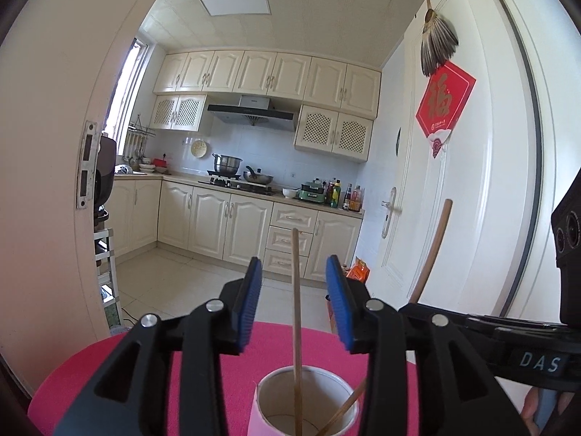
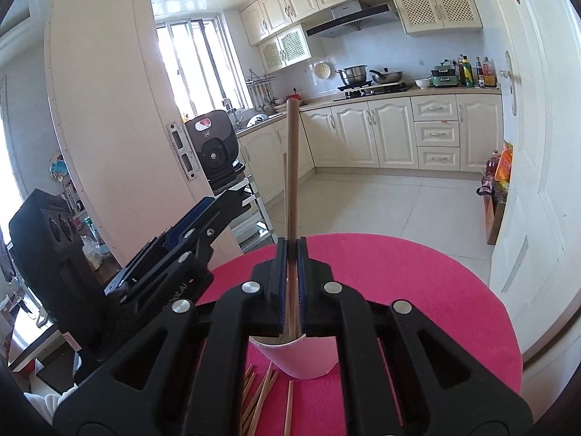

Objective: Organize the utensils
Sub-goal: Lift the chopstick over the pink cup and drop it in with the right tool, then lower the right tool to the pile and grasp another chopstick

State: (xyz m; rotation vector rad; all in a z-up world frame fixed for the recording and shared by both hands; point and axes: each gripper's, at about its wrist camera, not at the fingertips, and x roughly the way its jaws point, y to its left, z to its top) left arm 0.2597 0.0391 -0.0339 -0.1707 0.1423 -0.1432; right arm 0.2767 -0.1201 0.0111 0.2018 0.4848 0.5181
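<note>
open left tool [image 1: 294,301] above white cup [image 1: 307,399], chopstick [image 1: 296,319] upright inside, pink mat [image 1: 203,363] beneath

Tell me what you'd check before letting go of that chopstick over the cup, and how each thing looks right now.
1. Right hand-held gripper shut on the chopstick: ok.
2. Chopstick upright: ok.
3. Its lower end inside the cup: cannot tell, hidden by the gripper.
4. Left hand-held gripper open, empty: ok.
5. Cup standing on the pink table: ok.
6. Loose chopsticks still lying beside the cup: not ok.
</note>
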